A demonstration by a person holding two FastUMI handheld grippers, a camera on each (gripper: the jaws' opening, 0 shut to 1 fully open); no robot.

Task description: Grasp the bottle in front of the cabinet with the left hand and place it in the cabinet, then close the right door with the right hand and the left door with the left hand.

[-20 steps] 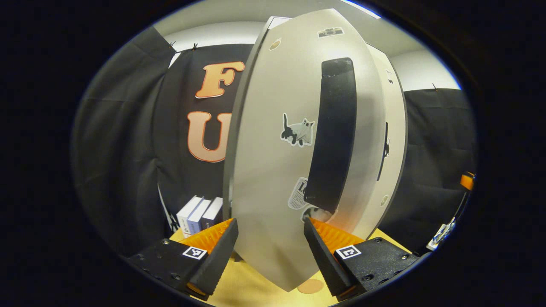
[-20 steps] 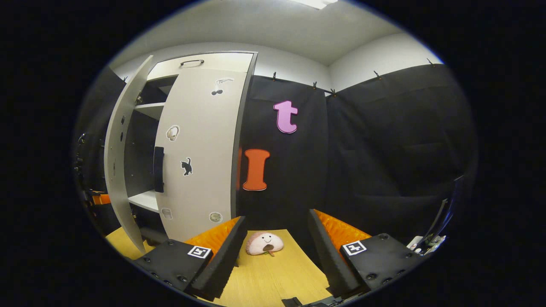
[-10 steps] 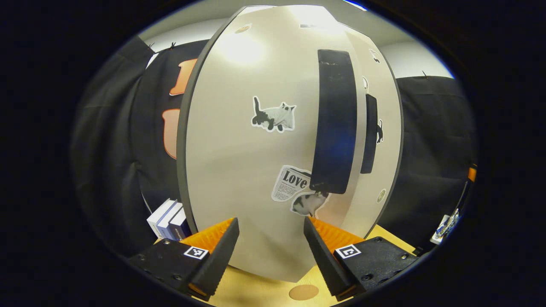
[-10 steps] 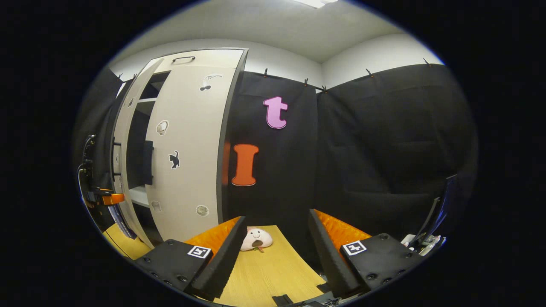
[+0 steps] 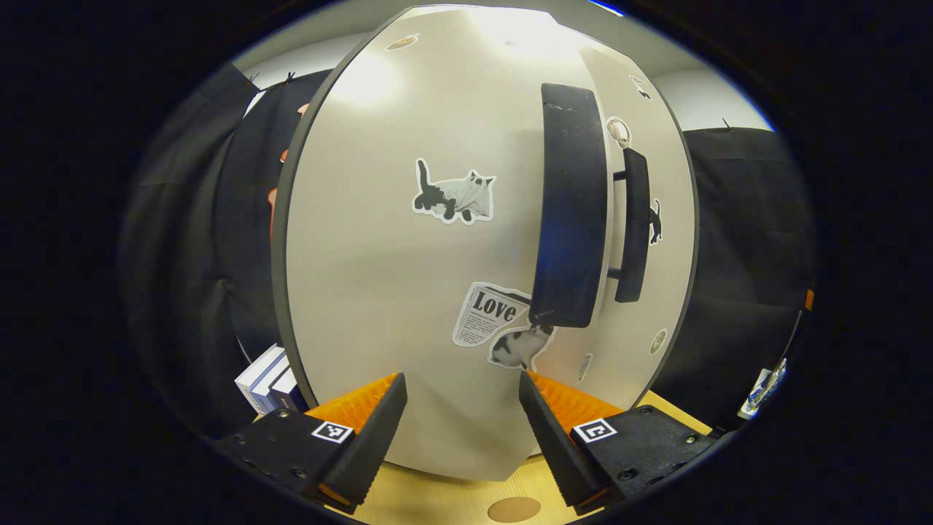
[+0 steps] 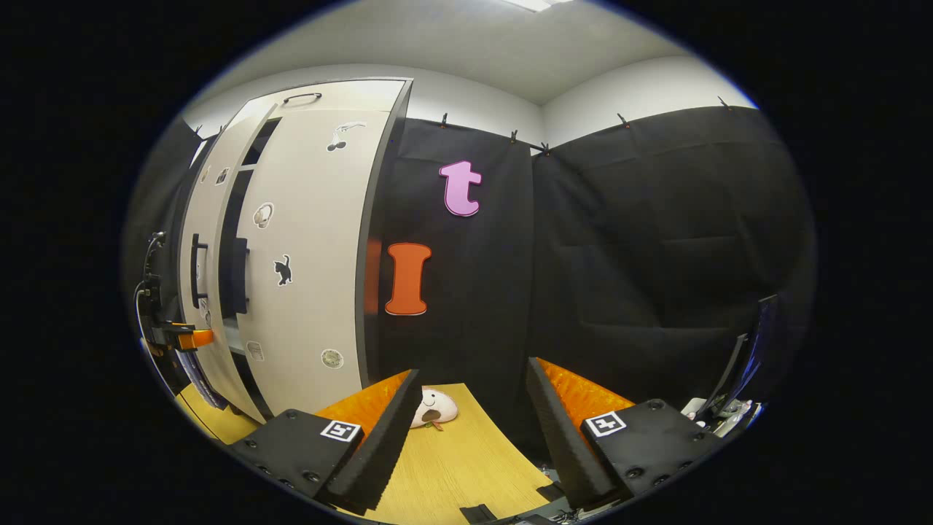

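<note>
close against the pale grey left cabinet door (image 5: 393, 248), the left gripper (image 5: 461, 408) stood wide and empty, fingertips at the panel left of its black bar handle (image 5: 572, 211). right door (image 6: 306, 255) looked shut; a narrow gap remained. best: push flat and square until flush. right gripper (image 6: 474, 426) wide, idle above the wooden table (image 6: 452, 467). bottle presumably inside, hidden.

Bottle hidden behind left door (image 5: 408, 292).

The right claw (image 6: 472, 430) hangs open over the table (image 6: 466, 467), its cabinet (image 6: 306, 240) left door (image 6: 208, 262) ajar.
</note>
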